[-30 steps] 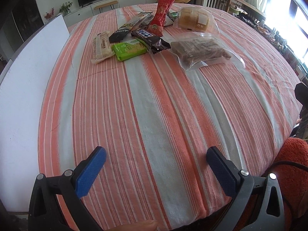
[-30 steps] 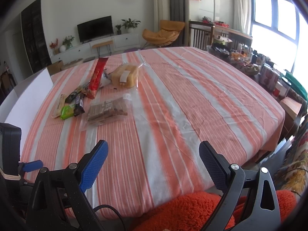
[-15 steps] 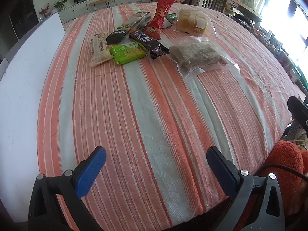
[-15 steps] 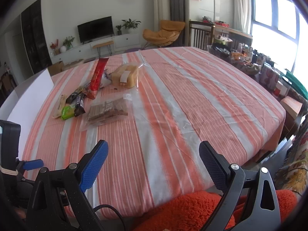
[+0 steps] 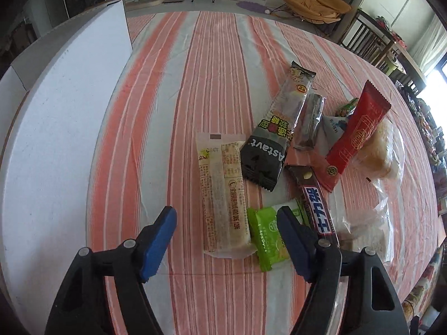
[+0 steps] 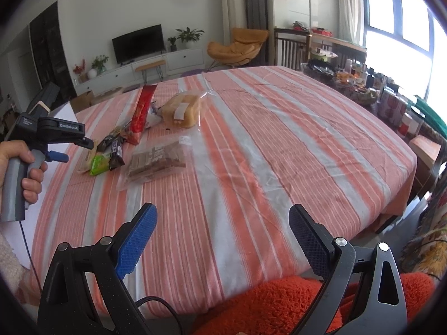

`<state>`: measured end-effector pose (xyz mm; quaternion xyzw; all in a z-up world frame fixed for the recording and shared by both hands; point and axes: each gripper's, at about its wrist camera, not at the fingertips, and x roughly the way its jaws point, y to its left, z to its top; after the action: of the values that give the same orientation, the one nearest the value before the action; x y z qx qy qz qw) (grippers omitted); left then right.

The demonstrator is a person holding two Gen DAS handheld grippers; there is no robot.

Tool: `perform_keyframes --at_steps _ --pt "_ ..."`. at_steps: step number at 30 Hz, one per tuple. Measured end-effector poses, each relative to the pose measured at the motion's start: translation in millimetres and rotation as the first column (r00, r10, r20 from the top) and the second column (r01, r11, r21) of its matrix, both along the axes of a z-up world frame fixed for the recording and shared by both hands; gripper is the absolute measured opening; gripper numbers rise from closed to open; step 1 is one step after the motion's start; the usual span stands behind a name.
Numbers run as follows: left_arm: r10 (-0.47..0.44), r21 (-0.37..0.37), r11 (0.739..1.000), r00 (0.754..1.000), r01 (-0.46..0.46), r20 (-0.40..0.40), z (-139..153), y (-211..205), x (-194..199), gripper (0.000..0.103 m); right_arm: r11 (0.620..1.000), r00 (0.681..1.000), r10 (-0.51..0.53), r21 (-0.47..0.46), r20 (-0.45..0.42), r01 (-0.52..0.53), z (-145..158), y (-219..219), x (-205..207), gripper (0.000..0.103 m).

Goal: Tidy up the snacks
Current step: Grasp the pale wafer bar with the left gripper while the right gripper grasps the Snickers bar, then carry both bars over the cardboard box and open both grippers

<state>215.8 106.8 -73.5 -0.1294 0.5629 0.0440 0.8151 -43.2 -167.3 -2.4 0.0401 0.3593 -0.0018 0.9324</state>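
Observation:
Several snack packs lie on the striped tablecloth (image 5: 173, 89). In the left wrist view my left gripper (image 5: 226, 237) is open just above the near end of a beige wafer pack (image 5: 222, 198), with a green pack (image 5: 266, 237) by its right finger. Beyond lie a black Astavt pack (image 5: 271, 153), a dark bar with blue lettering (image 5: 317, 209) and a red pack (image 5: 354, 139). In the right wrist view my right gripper (image 6: 223, 237) is open and empty over the table's near edge, far from the snacks; the left gripper (image 6: 81, 146) shows there too.
A white board (image 5: 56, 128) lies along the table's left side. A bag of bread (image 6: 183, 110) and a clear bag of brown wafers (image 6: 157, 162) lie right of the small packs. A cluttered side table (image 6: 352, 83) stands at the far right. An orange fuzzy cushion (image 6: 279, 304) is below the right gripper.
My left gripper has moved far forward across the table to the snack pile and narrowed somewhat. The right gripper has stayed in place.

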Motion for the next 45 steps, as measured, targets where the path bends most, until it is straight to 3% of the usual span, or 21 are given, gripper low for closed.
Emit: perform_keyframes --at_steps 2,3,4,9,14,17,20,25,29,33,34,37,39,41,45 --pt "0.014 -0.021 1.0 1.0 -0.015 -0.016 -11 4 5 0.059 1.0 1.0 -0.004 0.013 -0.006 0.004 1 -5 3 0.097" --pt "0.011 -0.005 1.0 1.0 -0.011 0.015 -10 4 4 0.051 1.0 1.0 -0.005 0.02 -0.011 0.006 2 -6 4 0.097" --pt "-0.006 -0.006 1.0 1.0 0.006 0.024 -10 3 3 0.027 1.0 1.0 -0.006 0.027 -0.016 0.006 1 -8 5 0.097" --pt "-0.037 0.047 0.998 0.996 0.033 0.081 2 -2 -25 0.028 0.998 0.998 0.012 0.064 -0.055 -0.008 -3 -18 16 0.097" --pt "-0.058 -0.035 0.997 0.991 0.063 0.118 16 -2 -74 0.028 0.99 0.994 0.041 0.141 -0.102 -0.027 -8 -38 30 0.097" --pt "-0.116 -0.035 0.992 0.981 0.123 0.154 28 -12 -101 0.028 0.976 0.989 0.106 0.2 -0.105 -0.084 -7 -38 34 0.097" --pt "-0.141 -0.054 0.987 0.971 0.154 0.191 40 -17 -124 0.028 0.922 0.949 0.287 0.307 -0.131 -0.237 -2 -20 66 0.097" --pt "-0.143 -0.079 0.983 0.962 0.165 0.232 56 -17 -150 0.028 0.858 0.868 0.463 0.338 -0.179 -0.388 18 46 153 0.094" --pt "-0.136 -0.076 0.984 0.955 0.161 0.263 74 -7 -166 0.028 0.859 0.806 0.49 0.34 -0.331 -0.383 -2 101 220 0.094" --pt "-0.117 -0.075 0.987 0.95 0.144 0.288 87 9 -178 0.028 0.88 0.772 0.474 0.263 -0.424 -0.396 -22 140 250 0.093" --pt "-0.109 -0.081 0.987 0.95 0.138 0.292 89 13 -179 0.028 0.883 0.765 0.469 0.246 -0.442 -0.4 -27 147 255 0.088" --pt "-0.091 -0.095 0.988 0.949 0.125 0.301 92 24 -182 0.028 0.895 0.753 0.441 0.184 -0.488 -0.405 -39 159 262 0.055" --pt "-0.09 -0.099 0.987 0.949 0.125 0.303 92 29 -183 0.028 0.899 0.759 0.434 0.173 -0.486 -0.403 -41 160 265 0.053" --pt "-0.09 -0.11 0.986 0.949 0.129 0.303 93 33 -183 0.028 0.9 0.752 0.435 0.201 -0.495 -0.388 -40 157 268 0.019" --pt "-0.078 -0.131 0.983 0.943 0.127 0.325 101 42 -189 0.028 0.905 0.771 0.423 0.259 -0.476 -0.337 -32 142 262 0.018"
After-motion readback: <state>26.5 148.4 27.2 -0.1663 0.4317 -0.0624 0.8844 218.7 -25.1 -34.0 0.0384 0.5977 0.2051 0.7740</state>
